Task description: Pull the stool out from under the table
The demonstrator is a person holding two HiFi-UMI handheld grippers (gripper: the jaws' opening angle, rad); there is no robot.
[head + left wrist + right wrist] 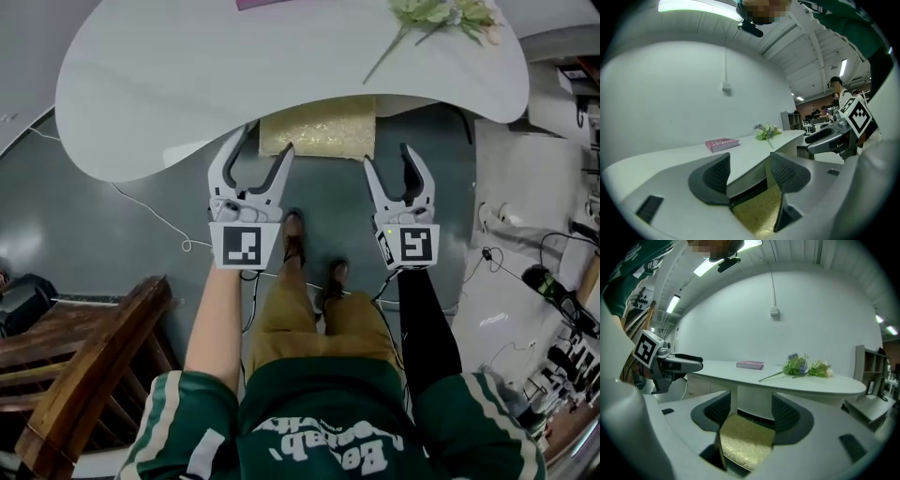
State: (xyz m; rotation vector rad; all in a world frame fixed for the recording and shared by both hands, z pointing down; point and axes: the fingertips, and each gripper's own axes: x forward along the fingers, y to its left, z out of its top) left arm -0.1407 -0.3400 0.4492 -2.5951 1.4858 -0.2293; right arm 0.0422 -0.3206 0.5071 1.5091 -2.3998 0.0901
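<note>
The stool (319, 127) has a gold patterned seat and stands mostly tucked under the near edge of the white table (150, 103). My left gripper (267, 142) hangs open just off the seat's left front corner, and my right gripper (387, 157) hangs open just off its right front corner. In the left gripper view the open jaws (749, 171) frame the table's edge, with the gold seat (759, 211) low between them, untouched. The right gripper view shows its open jaws (750, 411) above the seat (745, 444), nothing pressed between the pads.
A flower bunch (441, 14) and a pink book (262, 4) lie on the table. A wooden chair (84, 366) stands at the left. Cables (150, 211) trail over the grey floor. White units and gear (553, 291) crowd the right. The person's feet (293, 239) stand behind the stool.
</note>
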